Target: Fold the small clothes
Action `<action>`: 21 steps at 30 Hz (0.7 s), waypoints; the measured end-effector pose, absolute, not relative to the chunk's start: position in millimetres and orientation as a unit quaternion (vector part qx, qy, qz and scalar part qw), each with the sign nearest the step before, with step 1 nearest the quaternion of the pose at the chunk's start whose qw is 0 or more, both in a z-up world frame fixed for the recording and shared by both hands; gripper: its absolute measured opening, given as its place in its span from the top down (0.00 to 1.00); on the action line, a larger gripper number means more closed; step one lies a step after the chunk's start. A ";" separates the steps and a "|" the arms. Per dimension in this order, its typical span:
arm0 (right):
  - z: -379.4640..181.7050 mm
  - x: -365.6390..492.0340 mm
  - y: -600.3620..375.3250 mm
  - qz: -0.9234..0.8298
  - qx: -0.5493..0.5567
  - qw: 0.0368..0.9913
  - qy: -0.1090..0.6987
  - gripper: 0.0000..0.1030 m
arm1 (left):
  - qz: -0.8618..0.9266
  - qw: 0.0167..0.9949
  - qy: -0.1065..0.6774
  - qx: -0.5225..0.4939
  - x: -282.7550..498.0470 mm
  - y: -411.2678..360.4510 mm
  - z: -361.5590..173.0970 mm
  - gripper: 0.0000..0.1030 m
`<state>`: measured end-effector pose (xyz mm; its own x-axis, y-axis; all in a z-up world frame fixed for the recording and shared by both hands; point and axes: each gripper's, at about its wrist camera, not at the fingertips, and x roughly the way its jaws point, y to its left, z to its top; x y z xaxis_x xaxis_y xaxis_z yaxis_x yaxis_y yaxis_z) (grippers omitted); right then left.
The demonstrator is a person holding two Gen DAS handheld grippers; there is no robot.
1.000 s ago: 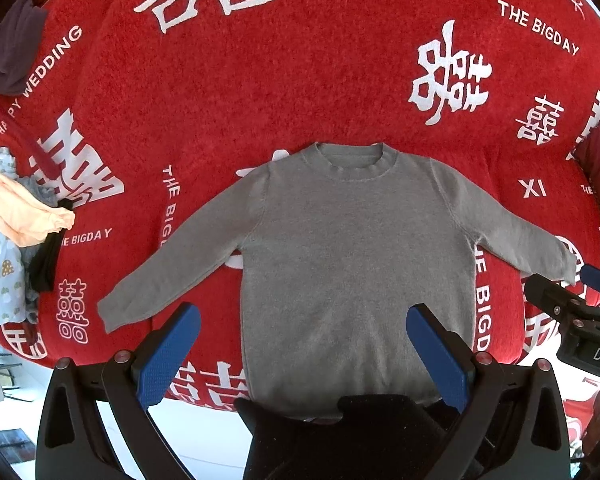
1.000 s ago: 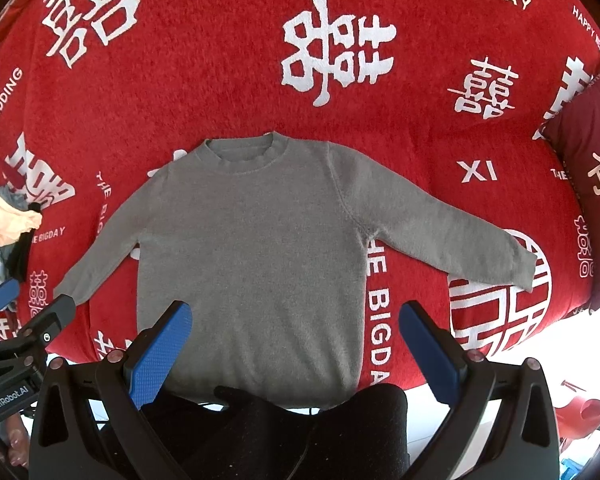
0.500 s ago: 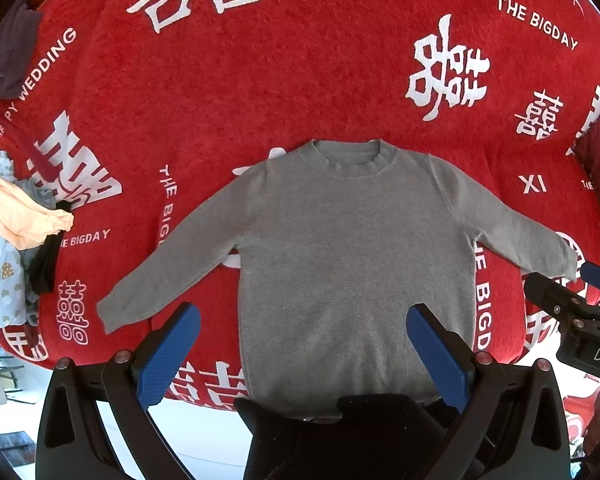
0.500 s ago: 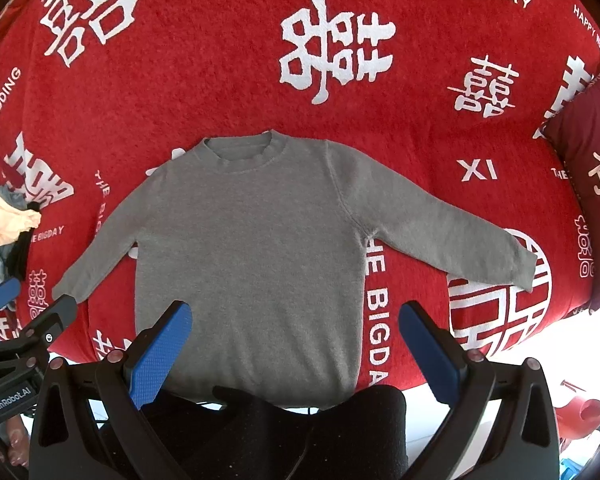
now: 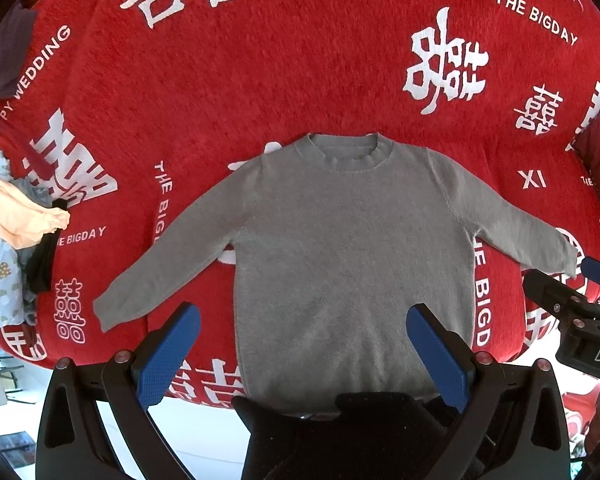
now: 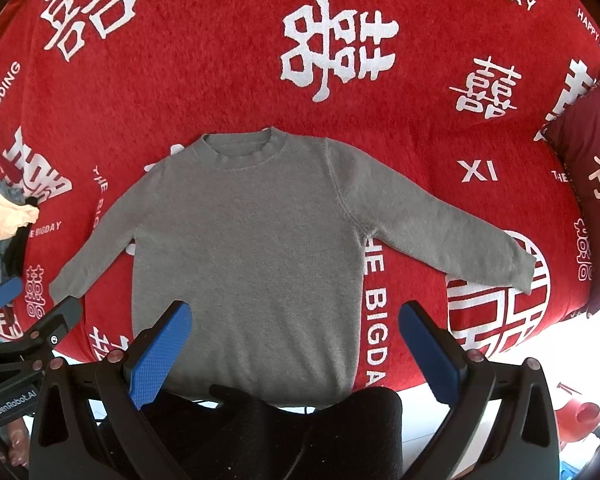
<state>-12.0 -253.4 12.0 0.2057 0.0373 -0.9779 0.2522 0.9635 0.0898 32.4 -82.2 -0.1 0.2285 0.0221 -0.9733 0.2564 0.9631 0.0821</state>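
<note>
A grey crew-neck sweater (image 5: 340, 248) is laid flat, sleeves spread, on a red blanket (image 5: 260, 80) printed in white with "THE BIGDAY", "HAPPY WEDDING", "XI" and double-happiness characters. The left gripper (image 5: 304, 348) and right gripper (image 6: 296, 344) are held wide apart above the hem at 6 o'clock, gripping nothing. "GenRobot.AI" is read on the left gripper's body. A clothes pile (image 5: 8, 232) is seen at 9 o'clock.

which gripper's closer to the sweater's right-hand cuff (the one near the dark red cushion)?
Right. The right gripper hovers open just inward of that cuff; the left gripper sits further over, toward the sweater's opposite sleeve.
</note>
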 end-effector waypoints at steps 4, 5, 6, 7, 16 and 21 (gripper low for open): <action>10.2 -11.2 -253.2 -0.071 0.115 0.766 0.628 0.00 | -0.077 0.772 0.621 0.112 33.8 -83.5 -4.8 0.00; 8.8 -11.4 -254.3 -0.070 0.117 0.765 0.629 0.00 | -0.077 0.770 0.623 0.112 34.2 -84.5 -6.4 0.00; 7.4 -11.7 -255.6 -0.069 0.122 0.765 0.629 0.00 | -0.077 0.767 0.627 0.114 34.1 -85.4 -10.3 0.00; 5.8 -11.5 -256.9 -0.068 0.126 0.764 0.629 0.00 | -0.077 0.765 0.629 0.116 33.7 -86.6 -12.8 0.00; -31.5 -31.6 -301.1 -0.072 0.228 0.754 0.612 0.00 | -0.095 0.734 0.653 0.163 26.5 -119.6 -45.5 0.00; -60.5 -42.0 -345.8 -0.085 0.278 0.750 0.595 0.00 | -0.124 0.719 0.660 0.179 24.6 -161.5 -69.7 0.00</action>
